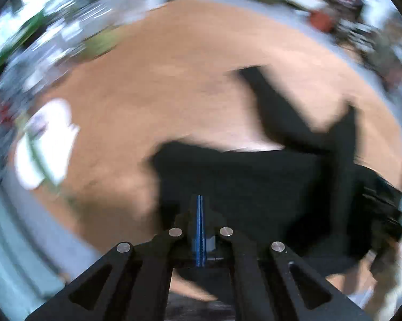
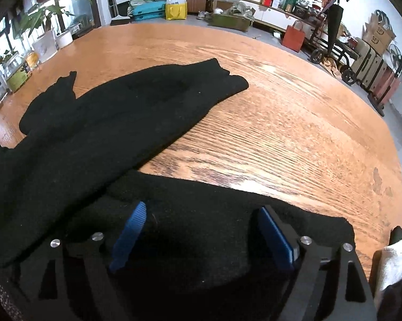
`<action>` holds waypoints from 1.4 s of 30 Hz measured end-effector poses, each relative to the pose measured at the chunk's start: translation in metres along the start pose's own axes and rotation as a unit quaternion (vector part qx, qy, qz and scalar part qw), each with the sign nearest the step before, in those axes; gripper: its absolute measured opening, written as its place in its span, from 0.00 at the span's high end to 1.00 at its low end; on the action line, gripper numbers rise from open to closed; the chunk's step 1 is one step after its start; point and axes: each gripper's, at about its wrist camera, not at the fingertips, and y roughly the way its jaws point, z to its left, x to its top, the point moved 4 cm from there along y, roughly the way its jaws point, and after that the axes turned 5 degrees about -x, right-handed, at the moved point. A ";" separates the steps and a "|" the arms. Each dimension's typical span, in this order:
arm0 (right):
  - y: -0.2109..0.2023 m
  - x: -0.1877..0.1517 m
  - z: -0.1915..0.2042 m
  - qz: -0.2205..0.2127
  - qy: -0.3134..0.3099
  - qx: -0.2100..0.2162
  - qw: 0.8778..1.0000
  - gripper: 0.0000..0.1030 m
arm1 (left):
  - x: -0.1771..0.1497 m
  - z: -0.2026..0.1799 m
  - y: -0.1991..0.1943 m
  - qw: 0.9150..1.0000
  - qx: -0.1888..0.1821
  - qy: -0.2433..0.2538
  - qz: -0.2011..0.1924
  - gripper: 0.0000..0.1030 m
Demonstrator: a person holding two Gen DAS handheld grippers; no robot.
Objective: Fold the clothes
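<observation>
on the wooden tabletop (image 2: 281,123) the black garment (image 2: 115,123) lies spread, its long axis running from the near edge away to the far left. the right gripper (image 2: 201,235) hovers with its fingers apart over the near hem, gripping nothing. the left gripper (image 1: 200,214) is pressed closed; whether it pinches cloth, i cannot tell.

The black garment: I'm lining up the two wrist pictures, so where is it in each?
Left wrist: black garment at lower centre and right, blurred.
Right wrist: it runs from upper centre to the bottom, under the right gripper.
Shared landmark: the wooden table.
</observation>
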 end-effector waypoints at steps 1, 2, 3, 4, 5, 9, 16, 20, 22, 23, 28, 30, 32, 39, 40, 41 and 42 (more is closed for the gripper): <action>0.001 0.000 -0.001 0.000 0.003 0.002 1.000 0.16 | 0.011 -0.021 0.015 1.000 -0.009 0.012 0.010 0.99; 0.001 0.000 -0.002 0.000 0.006 0.005 1.000 0.16 | 0.021 -0.042 0.031 0.999 -0.018 0.024 0.020 0.99; 0.001 -0.001 -0.003 -0.001 0.010 0.007 1.000 0.16 | 0.032 -0.062 0.046 0.999 -0.027 0.036 0.030 0.99; 0.003 0.000 -0.006 -0.001 0.012 0.009 1.000 0.15 | 0.036 -0.063 0.062 0.998 -0.031 0.037 0.045 0.99; 0.006 0.003 -0.015 -0.001 0.011 0.010 1.000 0.15 | 0.028 -0.051 0.068 0.997 -0.036 0.034 0.061 0.99; 0.015 0.009 -0.028 0.003 0.004 0.014 1.000 0.15 | 0.009 -0.012 0.085 0.995 -0.027 -0.020 0.094 0.99; 0.024 0.012 -0.048 0.003 0.004 0.017 1.000 0.12 | -0.019 0.029 0.055 0.993 -0.057 -0.070 0.074 0.99; 0.028 0.012 -0.056 0.012 0.003 0.016 1.000 0.12 | -0.041 -0.017 0.076 0.992 -0.069 -0.007 0.109 0.99; 0.031 0.012 -0.064 0.015 0.002 0.017 1.000 0.12 | -0.050 -0.018 0.088 0.992 -0.056 -0.003 0.116 0.98; 0.032 0.012 -0.067 0.017 0.001 0.018 1.000 0.12 | -0.053 -0.015 0.089 0.992 -0.057 -0.009 0.112 0.98; 0.040 0.013 -0.087 0.031 0.000 0.019 0.999 0.11 | -0.066 0.010 0.088 0.989 -0.081 -0.060 0.107 0.97; 0.044 0.013 -0.096 0.035 0.002 0.014 0.999 0.07 | -0.065 0.001 0.084 0.991 -0.069 -0.057 0.099 0.98; 0.046 0.013 -0.106 0.047 0.003 0.018 0.999 0.08 | -0.065 -0.018 0.084 0.991 -0.086 -0.038 0.096 0.98; 0.005 -0.026 -0.131 0.076 -0.042 0.056 0.995 0.16 | -0.076 -0.014 0.104 0.993 -0.063 -0.038 0.089 0.97; 0.004 -0.037 -0.134 0.084 -0.050 0.062 0.993 0.16 | -0.077 -0.013 0.104 0.993 -0.072 -0.045 0.087 0.97; 0.005 -0.047 -0.136 0.092 -0.055 0.066 0.992 0.16 | -0.079 -0.011 0.104 0.992 -0.079 -0.050 0.088 0.97; 0.007 -0.058 -0.139 0.100 -0.061 0.068 0.991 0.17 | -0.081 -0.010 0.104 0.991 -0.082 -0.055 0.088 0.97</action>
